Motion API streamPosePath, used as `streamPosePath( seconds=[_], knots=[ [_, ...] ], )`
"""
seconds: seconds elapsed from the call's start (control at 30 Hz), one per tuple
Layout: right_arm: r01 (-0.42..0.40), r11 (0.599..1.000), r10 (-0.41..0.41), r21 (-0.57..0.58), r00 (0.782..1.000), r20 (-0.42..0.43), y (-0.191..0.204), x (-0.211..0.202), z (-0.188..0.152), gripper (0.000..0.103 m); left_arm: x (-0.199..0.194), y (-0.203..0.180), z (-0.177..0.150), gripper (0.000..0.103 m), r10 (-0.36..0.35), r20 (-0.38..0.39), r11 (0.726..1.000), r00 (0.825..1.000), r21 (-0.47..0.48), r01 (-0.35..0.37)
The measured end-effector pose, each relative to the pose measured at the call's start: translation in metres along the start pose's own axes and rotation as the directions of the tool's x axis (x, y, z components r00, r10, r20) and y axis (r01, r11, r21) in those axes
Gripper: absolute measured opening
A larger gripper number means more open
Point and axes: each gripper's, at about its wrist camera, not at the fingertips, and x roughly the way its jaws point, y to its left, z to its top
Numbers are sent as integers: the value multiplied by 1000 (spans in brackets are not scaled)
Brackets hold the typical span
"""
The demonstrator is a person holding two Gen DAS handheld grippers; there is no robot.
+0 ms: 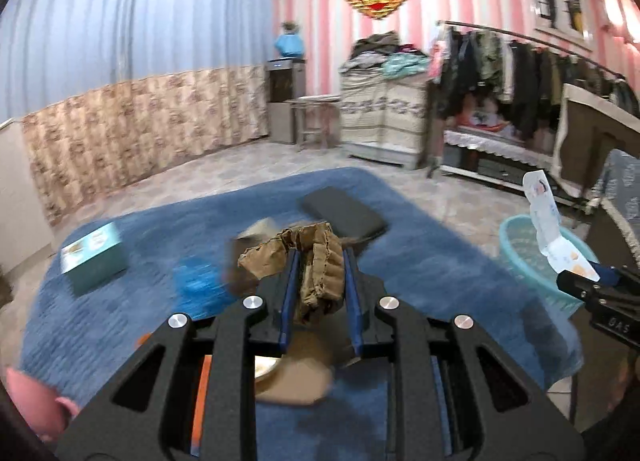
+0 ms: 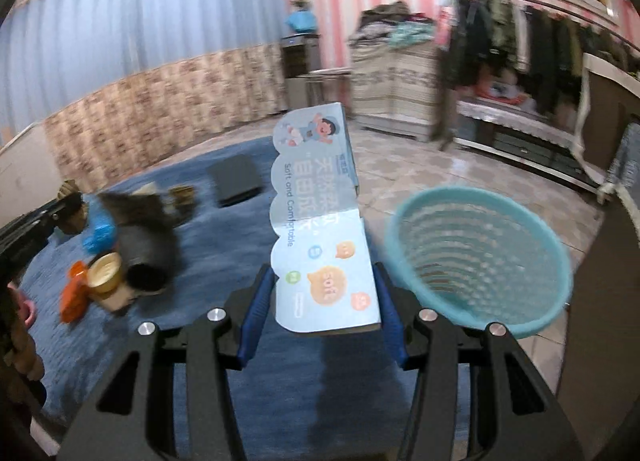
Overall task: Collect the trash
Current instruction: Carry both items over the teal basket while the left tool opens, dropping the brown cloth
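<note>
My left gripper (image 1: 319,257) is shut on a crumpled brown cardboard piece (image 1: 316,257), held above the blue rug (image 1: 420,261). My right gripper (image 2: 325,281) is shut on a flattened light blue printed carton (image 2: 320,221), held upright just left of the teal plastic basket (image 2: 480,253). In the left wrist view the right gripper (image 1: 588,281) with the carton (image 1: 548,217) is at the far right, over the basket (image 1: 528,249). More trash lies on the rug: a blue crumpled item (image 2: 98,231), an orange wrapper (image 2: 74,293), a paper cup (image 2: 106,273).
A teal box (image 1: 94,257) and a dark flat pad (image 1: 344,209) lie on the rug. A grey furry object (image 2: 144,237) lies among the trash. A cabinet (image 1: 384,117), a clothes rack (image 1: 520,61) and curtains (image 1: 120,61) stand behind. A pink object (image 1: 32,397) is at lower left.
</note>
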Motion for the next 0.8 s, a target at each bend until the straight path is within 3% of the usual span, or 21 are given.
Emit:
streamPosePath(
  seconds=[0.37, 0.5, 0.8],
  knots=[
    [193, 972, -195, 137, 981, 5, -99, 15, 12, 50, 57, -107, 20, 21, -157, -6, 986, 988, 54, 157],
    [219, 959, -222, 178, 975, -3, -117, 18, 6, 50, 75, -140, 21, 21, -198, -12, 978, 980, 71, 198],
    [273, 938, -280, 215, 960, 1, -149, 28, 3, 50, 105, -203, 26, 21, -323, -29, 940, 946, 106, 324]
  ],
)
